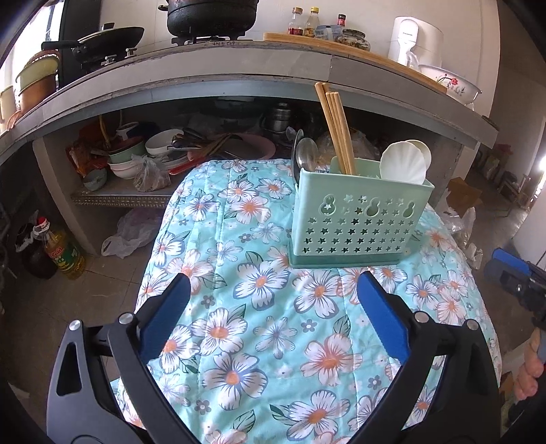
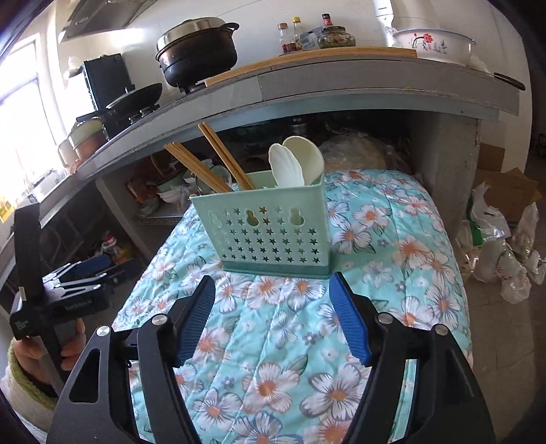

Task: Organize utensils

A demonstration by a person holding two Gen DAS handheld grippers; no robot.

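A mint green utensil holder [image 1: 355,222] with star cut-outs stands on a table covered with a floral cloth [image 1: 239,256]. It holds wooden chopsticks [image 1: 336,129], metal spoons [image 1: 305,153] and white shell-shaped spoons [image 1: 404,162]. My left gripper [image 1: 273,290] is open and empty, just short of the holder. In the right wrist view the holder [image 2: 273,229] shows with the chopsticks [image 2: 218,160] and white spoons [image 2: 295,162]. My right gripper [image 2: 273,290] is open and empty, just in front of the holder's base. The left gripper also shows there at the far left [image 2: 82,273].
A grey concrete counter [image 1: 239,71] runs behind the table, with a black pot [image 1: 211,15], a pan [image 1: 109,37], bottles [image 1: 303,22] and a flowered bowl [image 1: 450,82]. Dishes [image 1: 160,147] fill the shelf below. An oil bottle [image 1: 63,251] and plastic bags [image 2: 494,246] lie on the floor.
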